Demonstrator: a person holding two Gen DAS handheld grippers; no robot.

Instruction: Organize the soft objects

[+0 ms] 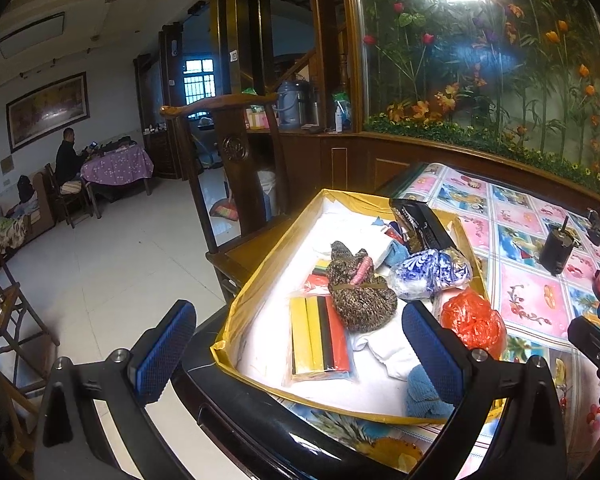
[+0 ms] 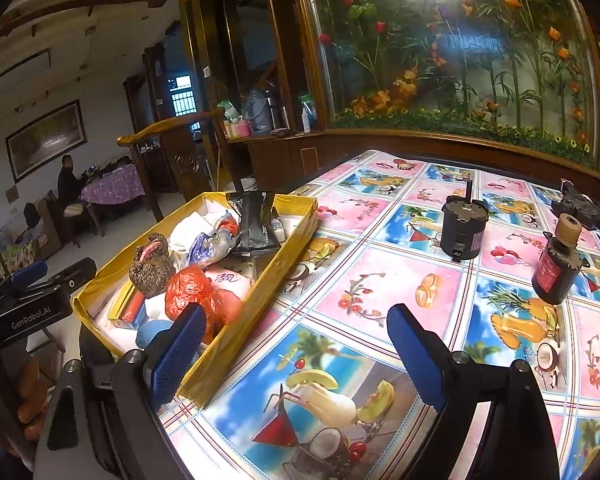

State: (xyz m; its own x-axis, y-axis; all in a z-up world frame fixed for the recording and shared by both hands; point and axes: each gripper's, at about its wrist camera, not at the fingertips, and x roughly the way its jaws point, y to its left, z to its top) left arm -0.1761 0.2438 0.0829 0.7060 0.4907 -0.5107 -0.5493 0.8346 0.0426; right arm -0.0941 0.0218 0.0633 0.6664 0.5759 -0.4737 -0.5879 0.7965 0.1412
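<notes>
A yellow box (image 1: 236,300) (image 2: 260,280) sits at the table's left edge, filled with soft things: a brown knitted shoe (image 1: 360,292) (image 2: 150,268), an orange plastic bag (image 1: 474,322) (image 2: 196,292), a blue-white patterned bag (image 1: 424,270) (image 2: 208,242), a blue cloth (image 1: 422,394), white cloth (image 1: 392,350) and a black packet (image 1: 416,224) (image 2: 256,220). My left gripper (image 1: 296,354) is open and empty, hovering over the box's near end. My right gripper (image 2: 296,350) is open and empty above the tablecloth, just right of the box.
A black motor (image 2: 462,228) (image 1: 556,252) and a red-labelled bottle (image 2: 556,268) stand on the patterned tablecloth (image 2: 380,280) to the right. A colour-striped packet (image 1: 320,336) lies in the box. A wooden chair (image 1: 236,152) stands behind the box. A flower panel lines the back.
</notes>
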